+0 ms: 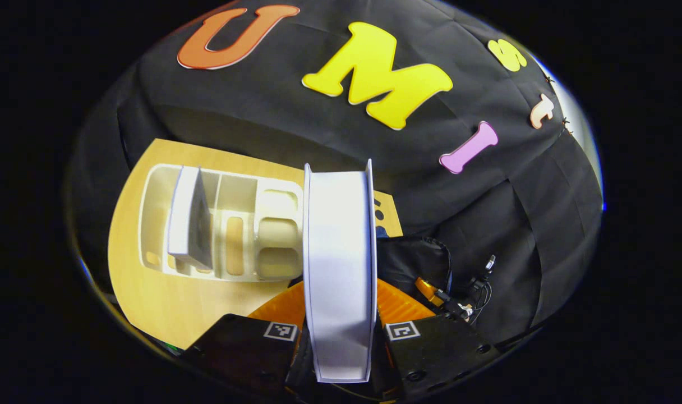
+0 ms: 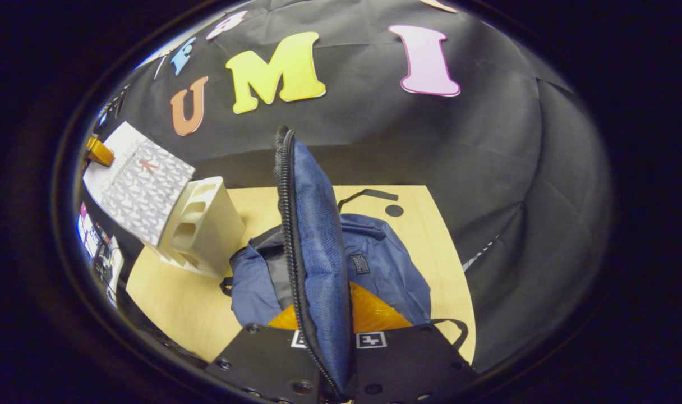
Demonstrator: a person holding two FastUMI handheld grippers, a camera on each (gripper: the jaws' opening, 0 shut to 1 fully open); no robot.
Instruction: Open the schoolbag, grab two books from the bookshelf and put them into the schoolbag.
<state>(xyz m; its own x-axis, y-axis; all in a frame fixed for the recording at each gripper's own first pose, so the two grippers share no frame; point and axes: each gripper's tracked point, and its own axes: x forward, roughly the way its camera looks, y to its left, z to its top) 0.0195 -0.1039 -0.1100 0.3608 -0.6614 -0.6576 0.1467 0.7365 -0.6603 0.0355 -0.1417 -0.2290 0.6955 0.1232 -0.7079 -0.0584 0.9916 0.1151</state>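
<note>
Your left gripper (image 1: 341, 336) jaws clamp a book (image 1: 339, 264) edge-on, held over the counter (image 1: 150, 297) near the bookshelf (image 1: 229, 230). Right gripper (image 2: 332, 342) jaws pinch the schoolbag (image 2: 374, 269) flap (image 2: 313, 235) up. If the flap slips, the opening collapses and the book snags on the zipper.

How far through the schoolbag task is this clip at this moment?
Bag opened: the right hand-held gripper holds the schoolbag flap up. In hand: the left hand-held gripper grips the first book, lifted off the bookshelf. Left: bagging it, then the second book.
</note>
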